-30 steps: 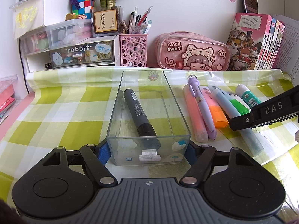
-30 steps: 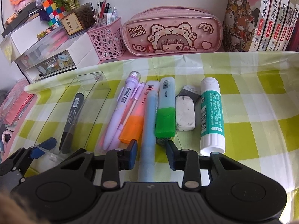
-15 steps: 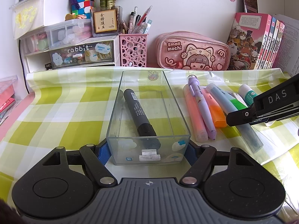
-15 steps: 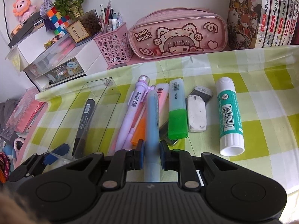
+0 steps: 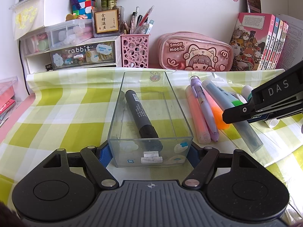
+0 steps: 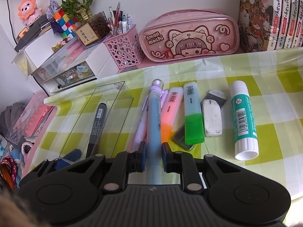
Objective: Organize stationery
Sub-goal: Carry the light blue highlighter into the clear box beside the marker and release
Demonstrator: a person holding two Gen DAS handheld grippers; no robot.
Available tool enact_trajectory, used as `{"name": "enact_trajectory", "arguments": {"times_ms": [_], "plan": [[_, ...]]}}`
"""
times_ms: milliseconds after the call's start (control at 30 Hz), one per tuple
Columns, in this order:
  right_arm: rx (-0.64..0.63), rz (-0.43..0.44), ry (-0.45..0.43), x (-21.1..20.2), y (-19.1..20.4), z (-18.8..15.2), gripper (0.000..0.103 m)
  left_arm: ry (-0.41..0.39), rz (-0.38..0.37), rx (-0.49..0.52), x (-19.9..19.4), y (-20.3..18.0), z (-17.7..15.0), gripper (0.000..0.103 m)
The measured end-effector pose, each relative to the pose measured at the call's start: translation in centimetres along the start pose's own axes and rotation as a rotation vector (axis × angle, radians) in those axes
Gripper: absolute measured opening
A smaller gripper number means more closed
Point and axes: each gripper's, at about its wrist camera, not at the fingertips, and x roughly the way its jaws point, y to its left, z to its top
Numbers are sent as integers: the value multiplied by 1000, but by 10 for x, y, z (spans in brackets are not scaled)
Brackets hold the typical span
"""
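Two grippers: each busy, the right one nearer the loose pens.
Left gripper [image 5: 150, 152]: jaws spread wide, pads against the near end of the clear tray [image 5: 121, 113]; black marker [image 5: 141, 116] lies inside.
Right gripper [image 6: 153, 156]: jaws closed narrow on the blue pen [image 6: 154, 117].
Pen axis: 12 to 6, tail between the jaws.
Tray from pen: 9 o'clock, just beside.

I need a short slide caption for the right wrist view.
Right claw shut on a blue pen, beside highlighters and a clear box holding a black marker.
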Motion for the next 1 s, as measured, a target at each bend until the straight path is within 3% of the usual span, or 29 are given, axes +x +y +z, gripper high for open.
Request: {"name": "enact_trajectory", "arguments": {"times_ms": [500,833,1000], "plan": [[-7,81,-33,-7,26,16,20,0,0,0,0,0,0,74],[77,189,13,15,41,33,20,0,0,0,0,0,0,74],[113,203,39,25,46,34,20,0,-1,0,0,0,0,74]]}}
